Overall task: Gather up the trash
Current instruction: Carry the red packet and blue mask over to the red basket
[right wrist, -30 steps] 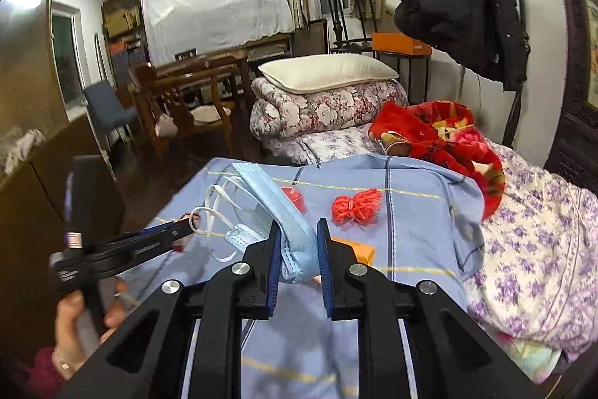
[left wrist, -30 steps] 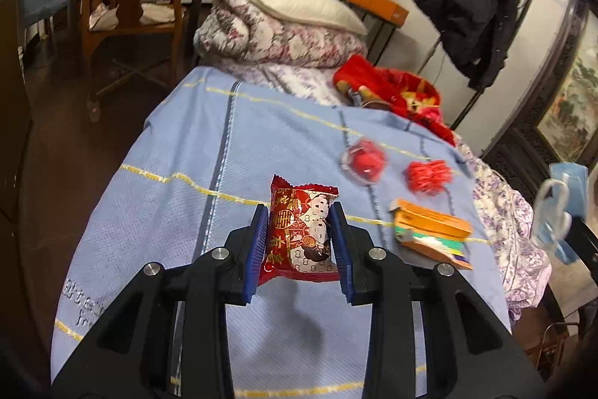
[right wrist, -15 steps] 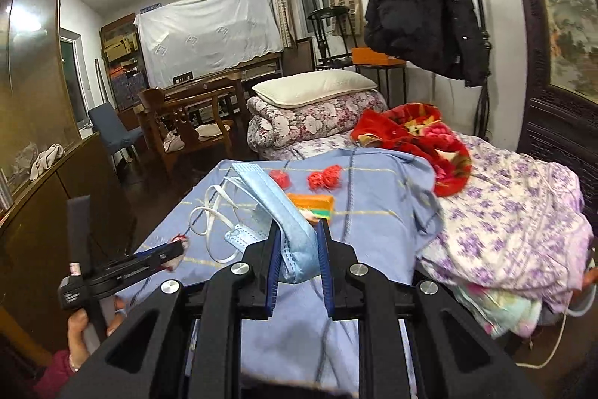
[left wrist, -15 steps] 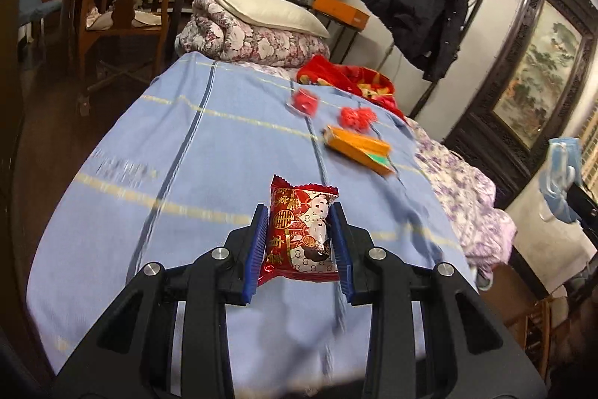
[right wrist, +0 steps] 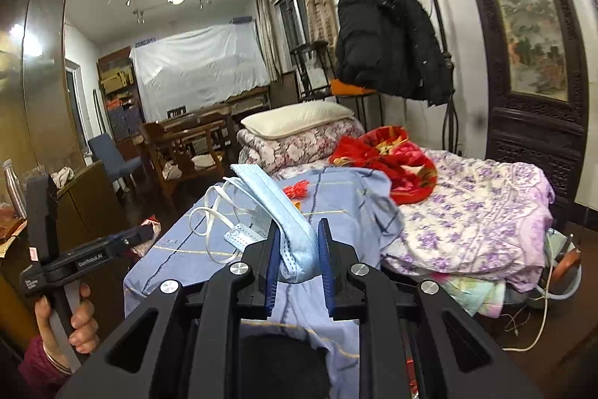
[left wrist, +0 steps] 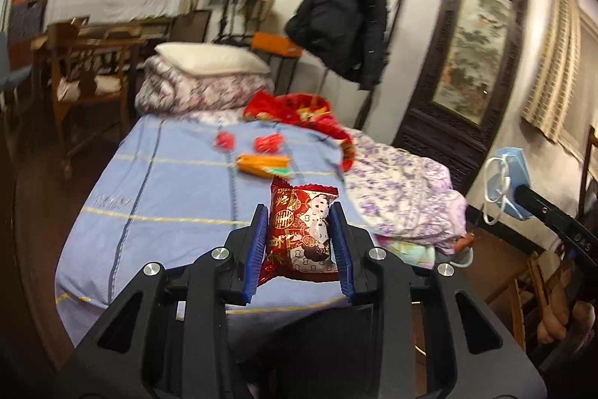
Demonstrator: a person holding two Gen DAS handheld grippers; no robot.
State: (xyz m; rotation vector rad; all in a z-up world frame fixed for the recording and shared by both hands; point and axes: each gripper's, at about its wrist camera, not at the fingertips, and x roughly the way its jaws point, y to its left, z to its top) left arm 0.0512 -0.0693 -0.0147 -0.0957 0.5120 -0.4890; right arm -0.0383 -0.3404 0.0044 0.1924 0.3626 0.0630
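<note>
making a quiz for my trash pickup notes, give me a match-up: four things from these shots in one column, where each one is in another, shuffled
1. red printed snack packet
2. pale blue face mask
3. black padded jacket
4. cream pillow

a. on the folded floral quilt
b. clamped in the right tool
c. hanging on the metal rack
d. clamped in the left tool

Pairs: 1-d, 2-b, 3-c, 4-a

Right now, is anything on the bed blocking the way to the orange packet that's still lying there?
Nothing visible blocks the orange packet on the blue sheet, but both grippers are full: left gripper holds a snack packet, right gripper a face mask.
</note>
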